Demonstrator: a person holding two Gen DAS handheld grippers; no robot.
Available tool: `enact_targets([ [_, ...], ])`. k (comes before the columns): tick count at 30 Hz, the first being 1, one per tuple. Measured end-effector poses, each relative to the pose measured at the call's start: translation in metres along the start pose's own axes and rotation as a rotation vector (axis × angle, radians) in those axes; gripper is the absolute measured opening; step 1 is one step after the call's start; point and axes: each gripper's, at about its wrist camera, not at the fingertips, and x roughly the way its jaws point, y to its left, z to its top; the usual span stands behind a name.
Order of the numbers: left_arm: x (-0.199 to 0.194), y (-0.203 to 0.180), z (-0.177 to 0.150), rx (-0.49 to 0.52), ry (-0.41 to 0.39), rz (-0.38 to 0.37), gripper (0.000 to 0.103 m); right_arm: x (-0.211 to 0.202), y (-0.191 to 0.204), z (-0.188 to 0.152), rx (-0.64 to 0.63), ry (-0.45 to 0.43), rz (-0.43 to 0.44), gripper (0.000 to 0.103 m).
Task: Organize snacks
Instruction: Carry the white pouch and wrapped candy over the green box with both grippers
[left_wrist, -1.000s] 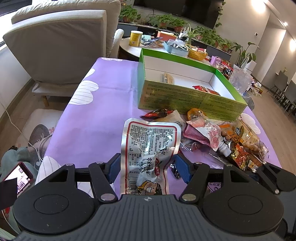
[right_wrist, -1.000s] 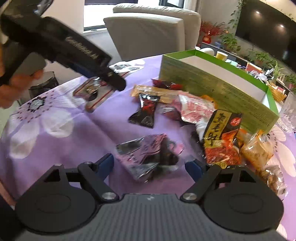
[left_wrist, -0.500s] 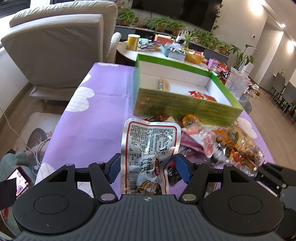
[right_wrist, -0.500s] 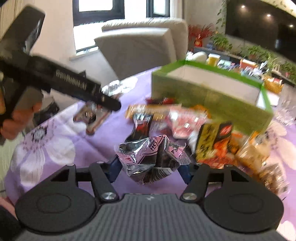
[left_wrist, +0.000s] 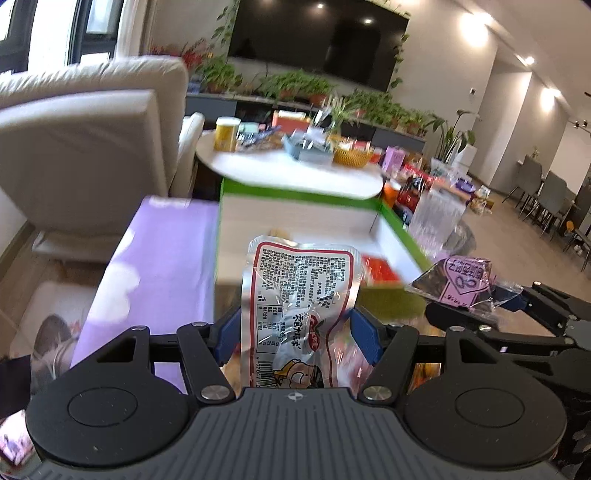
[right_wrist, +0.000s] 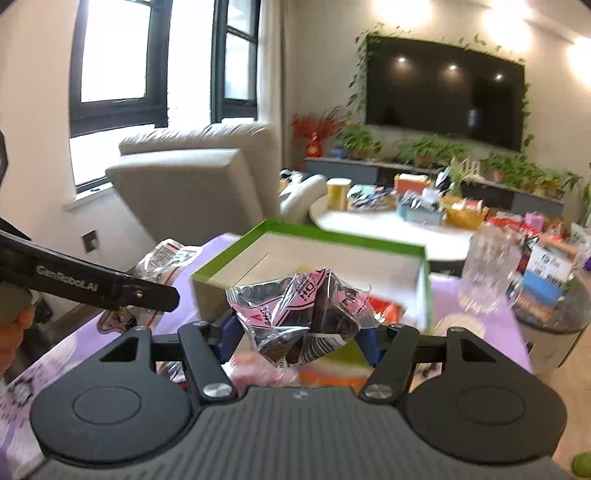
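My left gripper (left_wrist: 295, 334) is shut on a silver snack packet (left_wrist: 301, 295) with a red border and printed text, held upright above the table. My right gripper (right_wrist: 297, 338) is shut on a crinkled clear-and-pink packet (right_wrist: 299, 314) of dark snacks. That same pink packet (left_wrist: 461, 282) and the right gripper show at the right of the left wrist view. Ahead of both stands the open green box (right_wrist: 332, 240) with a white inside; a red packet (left_wrist: 378, 269) lies in it. The left gripper's arm (right_wrist: 92, 282) crosses the right wrist view, with the silver packet (right_wrist: 166, 258) beyond it.
The purple flowered tablecloth (left_wrist: 162, 258) covers the table. More snack packets (right_wrist: 280, 373) lie blurred below my right gripper. A beige armchair (left_wrist: 85, 147) stands at the left. A round white table (right_wrist: 399, 229) crowded with items and a clear plastic jar (right_wrist: 487, 273) lie behind the box.
Both grippers have lifted off the table toward the green box. The right gripper closed on the pink packet and raised it. The left kept hold of the silver packet.
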Motion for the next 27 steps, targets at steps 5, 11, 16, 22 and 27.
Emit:
enact_targets([
  [5,0.022,-0.011,0.034,0.032,-0.051,-0.002,0.06,0.021,-0.014,0.017,0.031,-0.021,-0.059,0.066],
  [11,0.063,-0.012,0.061,0.028,-0.082,0.014,0.06,0.055,-0.035,0.024,0.094,0.014,-0.113,0.066],
  [16,0.102,-0.007,0.065,-0.026,-0.09,0.043,0.06,0.088,-0.052,0.018,0.146,0.068,-0.144,0.066],
  [22,0.141,0.0,0.058,-0.041,-0.026,0.075,0.06,0.111,-0.058,0.011,0.165,0.126,-0.183,0.066],
  [27,0.158,0.006,0.055,-0.05,0.008,0.098,0.06,0.12,-0.06,0.007,0.184,0.166,-0.198,0.066],
])
